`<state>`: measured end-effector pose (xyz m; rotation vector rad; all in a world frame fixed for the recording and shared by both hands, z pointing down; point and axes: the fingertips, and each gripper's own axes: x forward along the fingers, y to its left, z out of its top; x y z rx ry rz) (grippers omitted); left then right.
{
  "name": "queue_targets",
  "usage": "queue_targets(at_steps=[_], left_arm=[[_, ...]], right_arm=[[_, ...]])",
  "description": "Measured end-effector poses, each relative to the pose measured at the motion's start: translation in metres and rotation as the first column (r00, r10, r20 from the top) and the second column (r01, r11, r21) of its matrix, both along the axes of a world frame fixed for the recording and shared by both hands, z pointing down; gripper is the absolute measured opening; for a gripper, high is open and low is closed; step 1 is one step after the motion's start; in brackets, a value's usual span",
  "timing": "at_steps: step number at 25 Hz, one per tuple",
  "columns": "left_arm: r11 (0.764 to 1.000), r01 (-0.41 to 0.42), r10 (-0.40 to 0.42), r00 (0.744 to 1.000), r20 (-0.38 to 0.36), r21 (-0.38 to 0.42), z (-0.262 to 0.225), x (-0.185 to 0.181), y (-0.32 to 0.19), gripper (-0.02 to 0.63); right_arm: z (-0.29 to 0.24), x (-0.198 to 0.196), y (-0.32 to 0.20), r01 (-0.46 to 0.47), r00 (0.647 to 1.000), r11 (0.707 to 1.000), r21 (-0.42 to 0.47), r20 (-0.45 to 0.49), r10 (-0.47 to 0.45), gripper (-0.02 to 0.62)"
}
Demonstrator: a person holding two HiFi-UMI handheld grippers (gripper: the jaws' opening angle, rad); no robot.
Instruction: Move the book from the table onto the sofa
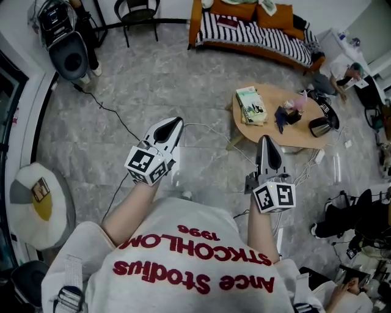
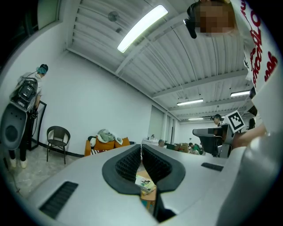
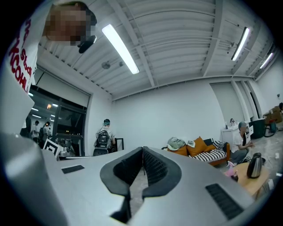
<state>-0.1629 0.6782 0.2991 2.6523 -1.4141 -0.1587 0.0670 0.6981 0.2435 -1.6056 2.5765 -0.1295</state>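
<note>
A stack of books (image 1: 250, 105) with a green-and-white cover lies on the left part of the low round wooden table (image 1: 269, 131). Through the gap below the left jaws, the books (image 2: 145, 183) show again in the left gripper view. The sofa (image 1: 256, 33) with a striped cover and orange cushions stands along the far wall. My left gripper (image 1: 176, 122) is shut and empty, held level over the floor, left of the table. My right gripper (image 1: 264, 139) is shut and empty too, its tip at the table's near edge.
On the table's right part stand a dark kettle (image 1: 322, 124), a pink item (image 1: 294, 105) and dark clutter. A cable (image 1: 113, 113) runs across the grey floor. A black chair (image 1: 137, 12) stands at the far wall. A person (image 1: 345, 74) sits right of the sofa.
</note>
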Motion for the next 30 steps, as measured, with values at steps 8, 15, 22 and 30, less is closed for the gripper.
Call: queue_targets(at_steps=[8, 15, 22, 30], left_arm=[[1.0, 0.02, -0.02, 1.0, -0.006, -0.02, 0.012, -0.006, -0.031, 0.025], [1.0, 0.015, -0.015, 0.999, -0.029, 0.006, 0.012, -0.001, -0.071, 0.025], [1.0, 0.018, -0.018, 1.0, -0.025, 0.002, 0.014, 0.015, -0.118, 0.025], [0.999, 0.046, -0.046, 0.998, -0.037, 0.001, 0.012, 0.031, -0.191, 0.025]], right_arm=[[0.011, -0.004, -0.035, 0.018, 1.0, 1.0, -0.021, 0.009, -0.018, 0.028], [0.017, 0.003, -0.084, 0.033, 0.999, 0.999, -0.007, 0.021, -0.033, 0.028], [0.027, 0.026, -0.129, 0.014, 0.999, 0.999, -0.04, 0.035, -0.013, 0.028], [0.031, 0.041, -0.205, 0.049, 0.999, 0.996, -0.075, 0.015, -0.048, 0.028]])
